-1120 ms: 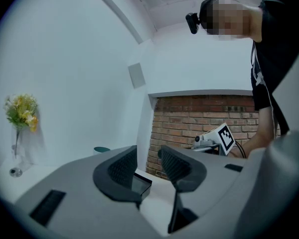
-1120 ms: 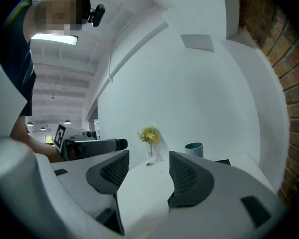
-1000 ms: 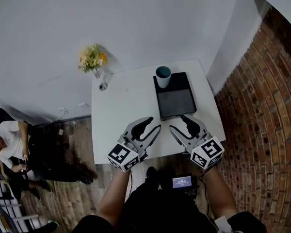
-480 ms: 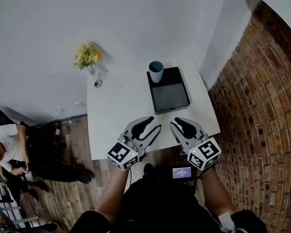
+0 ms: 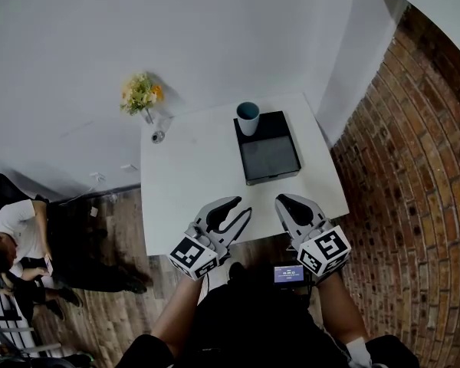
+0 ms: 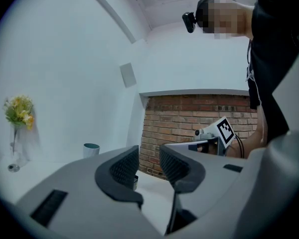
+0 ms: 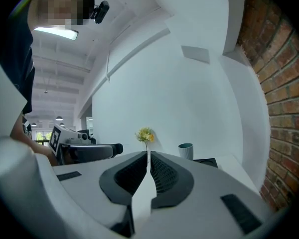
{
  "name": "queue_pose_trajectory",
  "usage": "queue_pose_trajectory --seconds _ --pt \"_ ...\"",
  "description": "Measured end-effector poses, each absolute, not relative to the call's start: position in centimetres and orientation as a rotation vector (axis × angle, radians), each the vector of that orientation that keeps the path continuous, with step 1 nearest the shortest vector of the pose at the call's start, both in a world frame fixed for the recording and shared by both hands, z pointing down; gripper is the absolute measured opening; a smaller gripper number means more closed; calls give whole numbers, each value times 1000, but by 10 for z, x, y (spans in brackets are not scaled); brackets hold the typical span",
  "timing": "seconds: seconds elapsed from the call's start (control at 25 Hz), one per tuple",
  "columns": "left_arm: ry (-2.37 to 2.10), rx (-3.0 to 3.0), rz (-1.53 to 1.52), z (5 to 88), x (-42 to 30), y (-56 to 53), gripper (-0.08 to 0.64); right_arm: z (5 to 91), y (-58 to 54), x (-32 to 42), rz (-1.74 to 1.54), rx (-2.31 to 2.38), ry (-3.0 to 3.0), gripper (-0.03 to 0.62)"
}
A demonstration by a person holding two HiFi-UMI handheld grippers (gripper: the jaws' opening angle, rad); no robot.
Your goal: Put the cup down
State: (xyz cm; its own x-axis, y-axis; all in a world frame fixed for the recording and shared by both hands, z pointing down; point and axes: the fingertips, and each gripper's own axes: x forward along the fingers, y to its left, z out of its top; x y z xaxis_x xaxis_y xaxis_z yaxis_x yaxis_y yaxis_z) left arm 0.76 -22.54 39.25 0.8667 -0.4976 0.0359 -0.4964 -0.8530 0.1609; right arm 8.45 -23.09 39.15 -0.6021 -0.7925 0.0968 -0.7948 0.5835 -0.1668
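Grey right tool point(image 5: 280, 201) newly together, empty; left tool point(image 5: 244, 206) narrower, seemingly still apart.

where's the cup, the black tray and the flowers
cup point(image 5: 248, 121): head view, on its outer wall
black tray point(image 5: 270, 158): head view, on its bare middle
flowers point(image 5: 140, 93): head view, on the yellow blooms
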Motion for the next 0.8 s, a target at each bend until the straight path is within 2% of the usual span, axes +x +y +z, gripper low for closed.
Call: queue_pose_trajectory --seconds 0.8 --pt "-758 2873 -15 395 13 -217 109 391 -227 78 256 1363 -2777 12"
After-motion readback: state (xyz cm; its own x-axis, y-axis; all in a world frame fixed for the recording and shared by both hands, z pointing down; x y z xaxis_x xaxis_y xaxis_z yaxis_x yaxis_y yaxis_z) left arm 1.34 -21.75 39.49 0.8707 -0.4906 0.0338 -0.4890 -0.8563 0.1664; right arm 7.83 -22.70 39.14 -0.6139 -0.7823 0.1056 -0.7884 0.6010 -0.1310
